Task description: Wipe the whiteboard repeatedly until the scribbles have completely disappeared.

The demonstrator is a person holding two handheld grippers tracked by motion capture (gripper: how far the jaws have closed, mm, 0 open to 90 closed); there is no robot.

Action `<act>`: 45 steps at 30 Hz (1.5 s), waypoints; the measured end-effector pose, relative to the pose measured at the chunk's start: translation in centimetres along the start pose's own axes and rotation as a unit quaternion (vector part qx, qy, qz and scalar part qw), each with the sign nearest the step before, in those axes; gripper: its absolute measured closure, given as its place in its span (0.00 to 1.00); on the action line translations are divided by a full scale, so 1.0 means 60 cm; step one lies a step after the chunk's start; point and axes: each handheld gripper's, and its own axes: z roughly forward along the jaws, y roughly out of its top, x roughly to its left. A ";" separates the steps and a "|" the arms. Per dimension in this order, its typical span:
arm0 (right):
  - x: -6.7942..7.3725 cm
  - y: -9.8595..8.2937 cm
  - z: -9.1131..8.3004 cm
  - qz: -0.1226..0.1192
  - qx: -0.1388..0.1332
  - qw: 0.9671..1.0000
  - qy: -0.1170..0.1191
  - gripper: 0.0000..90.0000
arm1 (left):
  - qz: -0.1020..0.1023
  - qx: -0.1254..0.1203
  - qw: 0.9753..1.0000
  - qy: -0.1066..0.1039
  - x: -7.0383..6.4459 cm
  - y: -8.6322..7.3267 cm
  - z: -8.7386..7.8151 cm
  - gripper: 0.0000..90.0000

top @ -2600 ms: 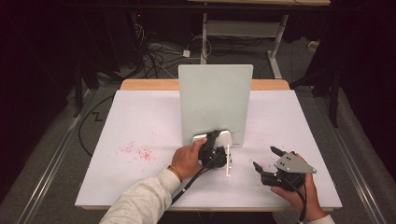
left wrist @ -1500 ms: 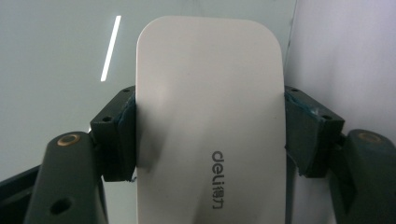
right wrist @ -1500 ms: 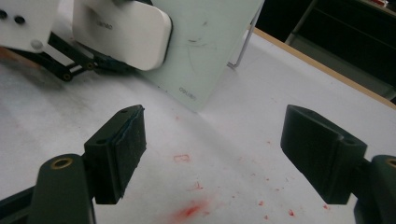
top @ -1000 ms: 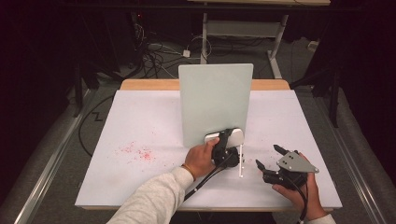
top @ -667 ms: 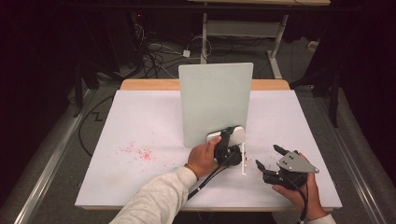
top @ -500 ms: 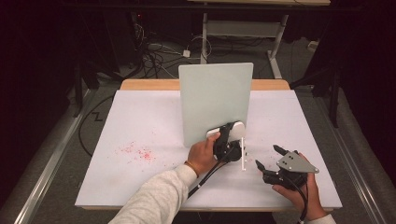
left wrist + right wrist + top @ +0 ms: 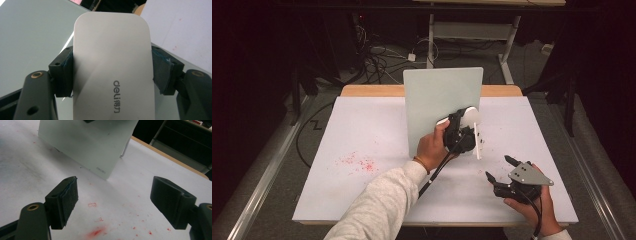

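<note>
Now the white eraser (image 7: 112,67), with the grey print "deli" on its face, is clamped between the two pads of my left gripper (image 7: 460,131), one pad on each long side. I hold it up against the pale green board (image 7: 437,102), which stands upright near the far edge of the tabletop (image 7: 362,135), close to the board's right side. My right gripper (image 7: 512,180) rests near the front right corner of the tabletop with its jaws spread wide and nothing between them. Some red crumbs (image 7: 357,162) lie toward the left edge.
</note>
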 end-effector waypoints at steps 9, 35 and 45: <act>-0.003 -0.001 -0.002 0.003 -0.002 1.000 -0.002 0.25 | 0.024 0.008 1.000 -0.018 -0.028 0.003 0.006 0.32; -0.003 -0.001 -0.002 0.005 -0.002 1.000 -0.004 0.25 | 0.110 0.082 0.988 -0.071 -0.066 -0.156 -0.061 0.32; 0.000 0.000 0.000 0.004 0.000 1.000 -0.003 0.25 | 0.100 0.107 0.988 -0.054 -0.039 -0.227 -0.097 0.32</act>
